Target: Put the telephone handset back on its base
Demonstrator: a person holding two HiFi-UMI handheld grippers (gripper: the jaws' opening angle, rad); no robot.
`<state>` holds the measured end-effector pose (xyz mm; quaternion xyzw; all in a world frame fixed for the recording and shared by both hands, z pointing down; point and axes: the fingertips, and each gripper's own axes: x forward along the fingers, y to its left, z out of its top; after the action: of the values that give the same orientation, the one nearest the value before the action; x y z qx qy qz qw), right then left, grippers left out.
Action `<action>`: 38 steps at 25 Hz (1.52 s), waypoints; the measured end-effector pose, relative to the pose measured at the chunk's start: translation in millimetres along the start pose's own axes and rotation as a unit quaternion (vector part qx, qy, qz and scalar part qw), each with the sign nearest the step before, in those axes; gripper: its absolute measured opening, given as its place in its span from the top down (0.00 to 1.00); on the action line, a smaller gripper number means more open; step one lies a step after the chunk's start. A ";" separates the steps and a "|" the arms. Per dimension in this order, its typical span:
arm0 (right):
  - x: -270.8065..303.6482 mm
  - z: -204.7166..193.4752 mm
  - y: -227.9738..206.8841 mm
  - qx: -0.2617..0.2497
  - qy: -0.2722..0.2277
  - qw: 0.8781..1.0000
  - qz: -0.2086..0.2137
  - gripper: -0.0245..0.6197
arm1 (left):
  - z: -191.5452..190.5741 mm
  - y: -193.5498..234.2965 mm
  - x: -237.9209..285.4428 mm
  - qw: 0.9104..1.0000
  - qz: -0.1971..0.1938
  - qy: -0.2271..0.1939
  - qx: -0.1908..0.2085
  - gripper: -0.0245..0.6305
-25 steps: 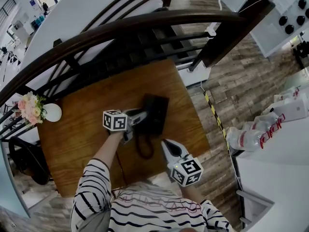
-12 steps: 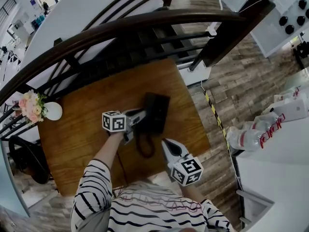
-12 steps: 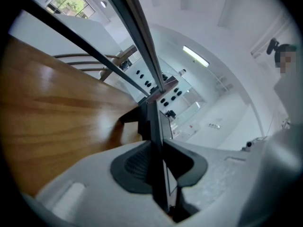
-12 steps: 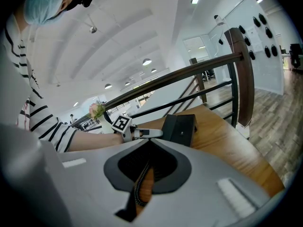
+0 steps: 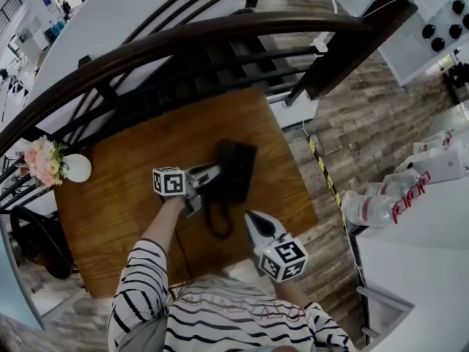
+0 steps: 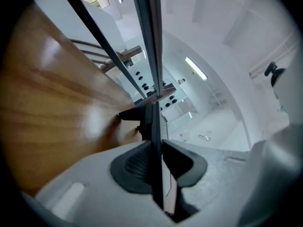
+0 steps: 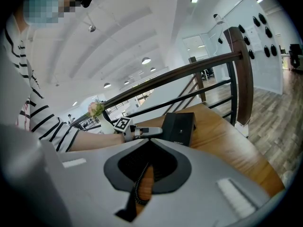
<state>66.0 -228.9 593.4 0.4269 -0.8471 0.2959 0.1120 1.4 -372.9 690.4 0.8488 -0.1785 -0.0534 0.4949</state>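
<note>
On the wooden table (image 5: 124, 211) stands the black telephone base (image 5: 238, 169), with its coiled cord (image 5: 218, 226) looping toward me. My left gripper (image 5: 212, 176) lies level at the base's left edge. In the left gripper view its jaws have just been closing, and the gripper (image 6: 156, 143) now presses on a thin black part, apparently the handset (image 6: 152, 122). My right gripper (image 5: 250, 217) hovers shut and holding nothing near the front of the table, pointing at the base (image 7: 179, 126). The cord (image 7: 140, 183) shows below the right gripper (image 7: 149, 142).
A white vase of flowers (image 5: 51, 166) stands at the table's far left corner. A dark curved railing (image 5: 220, 39) runs behind the table. A white counter with plastic bottles (image 5: 374, 207) is to the right, across a strip of wooden floor.
The left gripper's marker cube has shifted slightly left and rolled a little while staying at the base's left edge. The right gripper has not moved.
</note>
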 end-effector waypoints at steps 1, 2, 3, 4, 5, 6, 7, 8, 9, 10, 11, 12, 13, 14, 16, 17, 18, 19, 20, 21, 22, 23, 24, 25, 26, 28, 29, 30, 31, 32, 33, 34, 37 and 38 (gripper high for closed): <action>0.2 0.3 0.1 0.000 0.000 1.000 0.000 0.96 | 0.0 0.3 -0.1 1.000 0.004 0.001 0.003 0.85; 0.3 0.5 0.4 0.000 0.000 1.000 0.000 0.96 | -0.6 1.1 -0.1 1.000 0.009 0.003 0.008 0.85; 0.6 0.6 0.6 0.000 0.000 1.000 0.000 0.96 | -1.6 1.9 -0.1 1.000 0.016 0.006 0.013 0.85; 1.1 0.8 0.9 0.000 -0.001 1.000 0.001 0.96 | -2.8 2.7 0.0 0.999 0.024 0.011 0.019 0.85; 1.7 1.1 1.2 0.000 -0.001 1.000 0.001 0.96 | -3.8 3.2 0.0 0.999 0.030 0.015 0.025 0.84; 1.9 1.7 1.7 0.000 -0.002 1.000 0.002 0.96 | -4.4 3.0 -0.1 0.999 0.035 0.018 0.031 0.83; 1.7 2.3 2.2 -0.001 -0.003 1.000 0.002 0.96 | -4.7 2.2 -0.4 0.998 0.038 0.019 0.035 0.81; 0.9 3.0 2.8 -0.001 -0.004 1.000 0.003 0.96 | -4.8 0.8 -1.0 0.998 0.041 0.019 0.037 0.80; -0.6 3.6 3.6 -0.002 -0.005 1.000 0.003 0.96 | -4.8 -1.1 -1.9 0.998 0.043 0.019 0.040 0.79; -2.5 4.1 4.6 -0.002 -0.006 1.000 0.003 0.96 | -4.9 -3.2 -3.3 0.998 0.045 0.019 0.043 0.77; -4.9 4.6 5.7 -0.003 -0.008 1.000 0.003 0.96 | -5.0 -5.4 -5.1 0.998 0.048 0.018 0.046 0.77; -7.4 5.2 6.5 -0.003 -0.009 1.000 0.002 0.96 | -4.7 -7.9 -7.1 0.997 0.053 0.017 0.051 0.76; -10.0 5.9 7.2 -0.003 -0.011 1.000 0.002 0.96 | -4.1 -10.6 -9.3 0.997 0.057 0.014 0.055 0.76; -12.5 6.6 7.6 -0.004 -0.012 1.000 0.001 0.96 | -3.6 -13.6 -11.4 0.996 0.062 0.012 0.060 0.75; -17.2 7.6 8.5 -0.004 -0.016 1.000 0.001 0.96 | -3.8 -20.7 -15.5 0.995 0.068 0.011 0.070 0.75; -19.4 8.0 9.2 -0.005 -0.018 1.000 0.001 0.96 | -4.3 -24.9 -17.5 0.995 0.071 0.010 0.076 0.75; -21.7 8.1 10.1 -0.005 -0.021 1.000 0.001 0.96 | -5.0 -29.5 -19.5 0.994 0.073 0.009 0.082 0.75; -24.2 8.1 11.2 -0.006 -0.023 1.000 0.001 0.96 | -5.7 -34.6 -21.4 0.993 0.074 0.006 0.087 0.75; -27.2 7.9 12.4 -0.006 -0.025 1.000 0.001 0.96 | -6.7 -40.1 -23.2 0.993 0.075 0.003 0.091 0.75; -30.5 7.7 13.7 -0.007 -0.026 1.000 0.002 0.96 | -7.9 -46.2 -24.8 0.993 0.076 0.000 0.095 0.75; -34.1 7.5 15.3 -0.007 -0.028 1.000 0.002 0.96 | -9.3 -52.7 -26.5 0.992 0.077 -0.002 0.100 0.75; -37.8 6.9 17.5 -0.008 -0.029 1.000 0.003 0.96 | -11.0 -59.5 -28.6 0.991 0.077 -0.005 0.105 0.75; -41.3 5.8 20.5 -0.009 -0.031 0.999 0.003 0.96 | -13.1 -66.5 -31.6 0.991 0.077 -0.007 0.111 0.75; -44.6 4.2 24.1 -0.010 -0.032 0.999 0.003 0.96 | -15.9 -73.5 -35.5 0.990 0.078 -0.009 0.117 0.75; -47.8 2.1 27.8 -0.012 -0.034 0.999 0.003 0.96 | -19.3 -80.3 -39.8 0.989 0.080 -0.011 0.125 0.75; -54.8 -2.1 33.2 -0.015 -0.038 0.999 0.001 0.96 | -26.5 -92.1 -47.3 0.985 0.090 -0.014 0.145 0.75; -58.7 -4.2 34.2 -0.017 -0.040 0.999 -0.001 0.96 | -30.3 -97.2 -50.0 0.983 0.097 -0.016 0.156 0.76; -62.9 -6.4 34.6 -0.018 -0.041 0.999 -0.002 0.96 | -34.3 -102.2 -52.2 0.980 0.105 -0.018 0.167 0.76; -67.1 -8.8 34.9 -0.020 -0.043 0.999 -0.003 0.96 | -38.4 -107.4 -54.3 0.978 0.111 -0.020 0.177 0.76; -71.3 -11.3 35.5 -0.021 -0.044 0.999 -0.004 0.96 | -42.5 -113.2 -56.6 0.976 0.115 -0.022 0.185 0.76; -75.4 -13.7 36.7 -0.022 -0.045 0.999 -0.005 0.96 | -46.2 -119.7 -59.2 0.974 0.119 -0.025 0.191 0.77; -79.5 -16.0 38.2 -0.023 -0.045 0.999 -0.005 0.96 | -49.9 -126.6 -61.8 0.973 0.121 -0.028 0.196 0.78; -92.7 -23.0 41.7 -0.027 -0.045 0.999 -0.007 0.96 | -62.8 -148.9 -68.1 0.970 0.121 -0.037 0.207 0.80; -97.6 -25.7 42.4 -0.028 -0.045 0.999 -0.008 0.96 | -68.0 -156.8 -69.6 0.969 0.121 -0.039 0.210 0.81</action>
<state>90.5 -129.8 553.6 0.4433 -0.8558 0.2518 0.0876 -5.9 -222.3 584.0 0.9032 -0.3062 0.0119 0.3007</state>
